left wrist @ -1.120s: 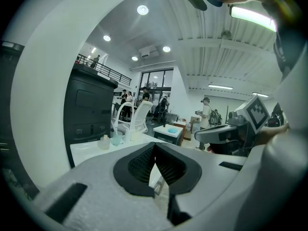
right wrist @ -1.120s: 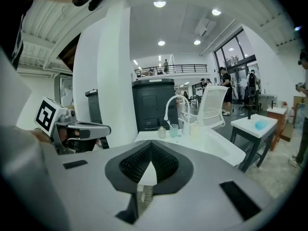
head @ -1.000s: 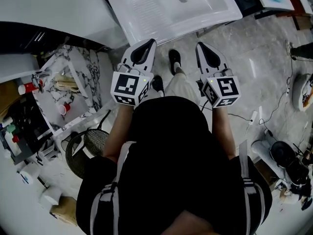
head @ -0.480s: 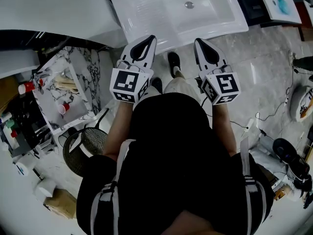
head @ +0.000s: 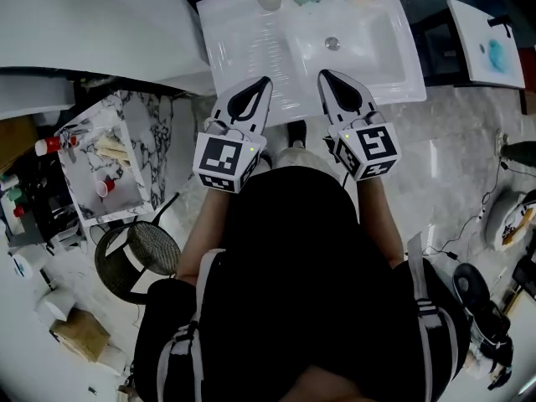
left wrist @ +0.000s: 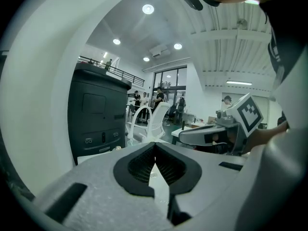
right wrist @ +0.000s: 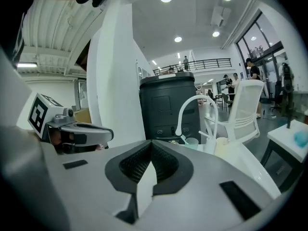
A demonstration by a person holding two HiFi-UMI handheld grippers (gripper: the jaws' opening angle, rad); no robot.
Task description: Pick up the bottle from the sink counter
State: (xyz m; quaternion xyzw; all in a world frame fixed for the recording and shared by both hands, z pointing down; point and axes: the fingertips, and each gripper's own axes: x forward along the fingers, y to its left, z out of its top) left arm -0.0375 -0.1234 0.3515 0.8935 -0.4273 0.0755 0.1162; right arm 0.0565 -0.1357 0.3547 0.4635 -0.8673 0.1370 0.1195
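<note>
The bottle (right wrist: 222, 146) looks to be the pale cream one on the far ledge of the sink (head: 251, 23), to the right of the tap (right wrist: 197, 97), with a teal cup (right wrist: 191, 142) close on its left; it is small in every view, so that reading is a judgement. It stands across the whole basin from both grippers, well apart from them.

The main risk is arriving with the gripper not yet opened; closed tips would push the bottle, which could topple onto the cup, roll into the basin or drop off the back of the bench. The crowding is a second hazard; opened jaws coming in from the near side could catch the tap or clip the cup before they straddle the bottle. A grip too high on a light bottle might also tilt it out on the lift.

The right gripper (head: 323, 74) hangs over the sink's near edge, tips pressed together, nothing between them; the left gripper (head: 265, 81) hangs beside it, likewise closed at the tips and empty; neither touches the sink.
</note>
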